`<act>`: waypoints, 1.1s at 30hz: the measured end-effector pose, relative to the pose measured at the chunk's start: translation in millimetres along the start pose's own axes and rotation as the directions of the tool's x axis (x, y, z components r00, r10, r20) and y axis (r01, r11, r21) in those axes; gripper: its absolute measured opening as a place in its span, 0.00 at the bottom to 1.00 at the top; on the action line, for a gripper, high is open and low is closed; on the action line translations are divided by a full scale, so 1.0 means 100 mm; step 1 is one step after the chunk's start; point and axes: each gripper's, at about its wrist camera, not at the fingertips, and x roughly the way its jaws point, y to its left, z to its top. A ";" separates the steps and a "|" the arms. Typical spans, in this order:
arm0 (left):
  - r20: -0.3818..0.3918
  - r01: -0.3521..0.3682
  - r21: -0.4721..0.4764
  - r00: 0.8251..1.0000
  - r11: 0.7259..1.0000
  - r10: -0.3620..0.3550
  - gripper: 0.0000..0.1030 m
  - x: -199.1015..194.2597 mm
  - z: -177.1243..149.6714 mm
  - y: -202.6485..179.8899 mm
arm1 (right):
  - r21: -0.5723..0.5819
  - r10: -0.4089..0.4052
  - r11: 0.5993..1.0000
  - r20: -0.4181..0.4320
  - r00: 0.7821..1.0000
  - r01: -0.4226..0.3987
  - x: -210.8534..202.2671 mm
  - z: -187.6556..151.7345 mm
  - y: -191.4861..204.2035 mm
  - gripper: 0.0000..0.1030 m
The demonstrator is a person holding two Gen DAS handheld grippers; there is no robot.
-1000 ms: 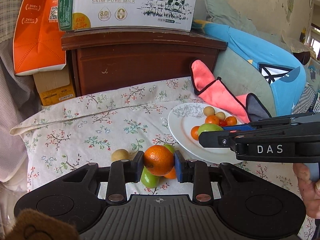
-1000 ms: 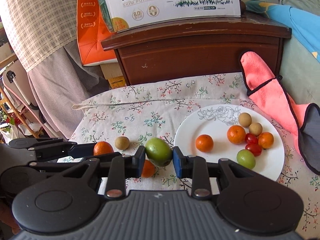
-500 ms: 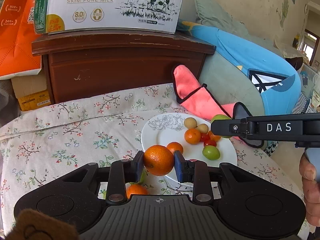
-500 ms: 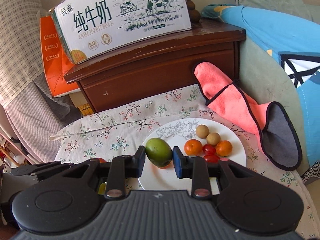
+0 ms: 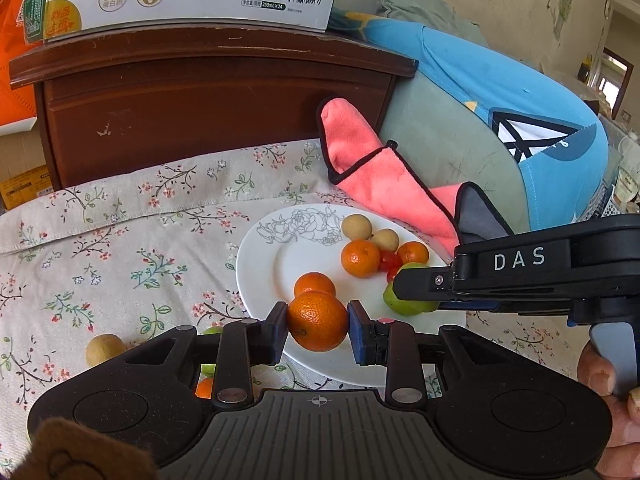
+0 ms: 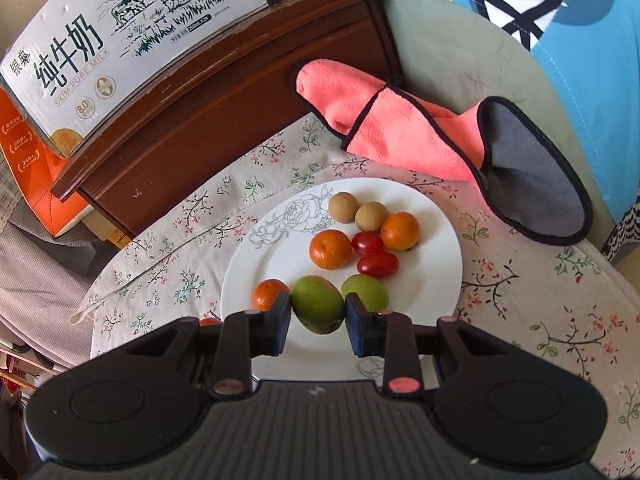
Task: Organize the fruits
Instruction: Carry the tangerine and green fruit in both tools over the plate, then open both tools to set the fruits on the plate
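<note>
My left gripper (image 5: 318, 326) is shut on an orange (image 5: 317, 320) and holds it over the near edge of the white plate (image 5: 264, 264). My right gripper (image 6: 318, 316) is shut on a green fruit (image 6: 317, 304) above the plate's (image 6: 436, 216) near side; it also shows in the left wrist view (image 5: 424, 288) from the side. On the plate lie several oranges, two cherry tomatoes (image 6: 372, 254), two brown longans (image 6: 356, 212) and another green fruit (image 6: 366, 291).
On the floral cloth (image 5: 120, 248) left of the plate lie a longan (image 5: 105, 349), a small orange (image 5: 205, 387) and a green fruit (image 5: 210, 368) under my left gripper. A pink cloth (image 5: 372, 172) lies behind the plate. A wooden cabinet (image 5: 200, 112) with a milk carton stands at the back.
Both grippers have moved right with their fruit, from above the cloth to above the plate. The right gripper has come lower and nearer to the plate's fruit.
</note>
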 end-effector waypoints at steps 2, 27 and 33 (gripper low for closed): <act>-0.006 0.003 -0.001 1.000 1.000 -0.003 0.28 0.05 0.00 -0.01 | 0.004 -0.011 1.000 -0.001 1.000 0.011 0.05 -0.01 0.00 0.29; -0.009 -0.115 0.003 0.993 0.993 0.115 0.70 -0.22 0.14 0.07 | -0.016 0.041 0.999 0.121 0.992 -0.039 -0.07 0.03 0.11 0.59; 0.010 -0.167 -0.062 0.986 0.984 0.167 0.78 -0.43 0.21 0.32 | -0.037 0.067 0.997 0.100 0.993 -0.064 -0.08 -0.02 0.16 0.67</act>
